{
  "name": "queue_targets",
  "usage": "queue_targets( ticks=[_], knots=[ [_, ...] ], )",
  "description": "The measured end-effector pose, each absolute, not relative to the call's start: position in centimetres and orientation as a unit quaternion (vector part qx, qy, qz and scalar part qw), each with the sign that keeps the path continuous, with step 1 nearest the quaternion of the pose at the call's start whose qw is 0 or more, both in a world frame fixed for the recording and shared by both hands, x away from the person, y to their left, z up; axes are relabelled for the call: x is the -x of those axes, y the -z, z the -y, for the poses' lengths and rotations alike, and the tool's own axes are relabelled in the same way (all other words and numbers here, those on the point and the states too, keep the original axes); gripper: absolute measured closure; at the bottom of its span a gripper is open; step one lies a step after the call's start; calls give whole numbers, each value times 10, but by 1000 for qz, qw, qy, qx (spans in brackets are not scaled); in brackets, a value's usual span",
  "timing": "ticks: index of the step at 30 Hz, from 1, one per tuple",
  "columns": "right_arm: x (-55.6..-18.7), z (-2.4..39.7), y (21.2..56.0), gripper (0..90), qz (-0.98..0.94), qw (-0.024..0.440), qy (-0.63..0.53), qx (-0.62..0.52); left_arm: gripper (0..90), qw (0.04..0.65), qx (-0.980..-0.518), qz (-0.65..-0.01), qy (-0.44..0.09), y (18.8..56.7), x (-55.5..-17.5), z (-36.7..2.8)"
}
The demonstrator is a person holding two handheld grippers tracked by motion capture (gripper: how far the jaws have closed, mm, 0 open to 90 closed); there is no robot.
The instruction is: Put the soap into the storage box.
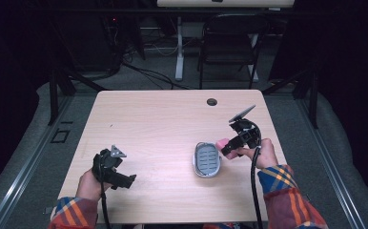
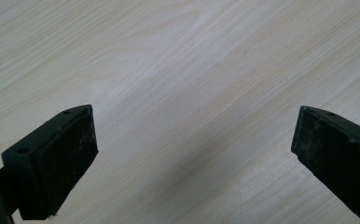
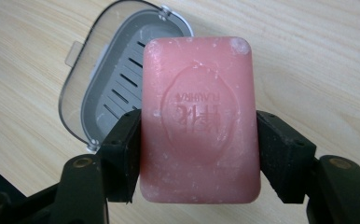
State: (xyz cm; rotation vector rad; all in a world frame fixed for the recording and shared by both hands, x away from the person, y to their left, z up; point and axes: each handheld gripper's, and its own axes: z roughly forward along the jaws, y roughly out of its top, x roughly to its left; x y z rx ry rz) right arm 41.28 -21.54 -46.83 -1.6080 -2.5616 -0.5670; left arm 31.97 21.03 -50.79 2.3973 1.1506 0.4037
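right gripper (image 3: pixel 199 154) jaws clamped on pink soap bar (image 3: pixel 199 116), just right of open soap dish (image 1: pixel 207 160) on tabletop (image 1: pixel 163 124); likely placing step, next: lower soap onto dish grate; left gripper (image 2: pixel 194 154) jaws wide apart, empty, well left of dish

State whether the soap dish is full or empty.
Empty as far as visible: the soap dish shows bare grey slats, and the pink soap is clamped in the right gripper in front of it.

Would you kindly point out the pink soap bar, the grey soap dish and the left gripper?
pink soap bar (image 3: pixel 199 116), right gripper view, on its embossed face.
grey soap dish (image 1: pixel 207 159), high view, on its slotted tray.
left gripper (image 2: pixel 194 154), left gripper view, midway between its fingertips.
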Motion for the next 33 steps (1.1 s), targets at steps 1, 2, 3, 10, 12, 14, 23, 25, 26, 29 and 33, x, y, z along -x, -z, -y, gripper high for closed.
queue_targets(
  ticks=[1,2,3,10,12,14,23,25,26,29,33],
  knots=[
    [-413,212,468,371,831,31,184,524,1,224,-869,-417,-146,508,-320,-210],
    [-414,210,468,372,830,28,186,525,1,224,-869,-417,-146,508,-320,-210],
    [-416,205,467,372,834,31,182,520,1,224,-869,-417,-146,508,-320,-210],
    [-421,191,471,372,843,29,169,510,1,223,-870,-415,-146,508,-320,-210],
    [-422,188,472,371,843,27,168,510,1,223,-870,-415,-146,508,-320,-210],
    [-423,184,472,371,848,28,158,505,1,223,-870,-415,-146,508,-320,-210],
    [-424,164,477,371,854,18,148,499,1,223,-870,-413,-148,508,-319,-209],
    [-425,159,478,371,861,14,132,492,1,222,-871,-413,-148,508,-319,-209],
    [-425,155,478,371,861,9,127,492,1,223,-871,-413,-148,508,-319,-209],
    [-423,146,480,371,863,-6,117,491,1,222,-872,-412,-146,508,-319,-209],
    [-422,140,482,371,865,-13,108,490,2,223,-871,-412,-146,508,-319,-209]
  ],
)
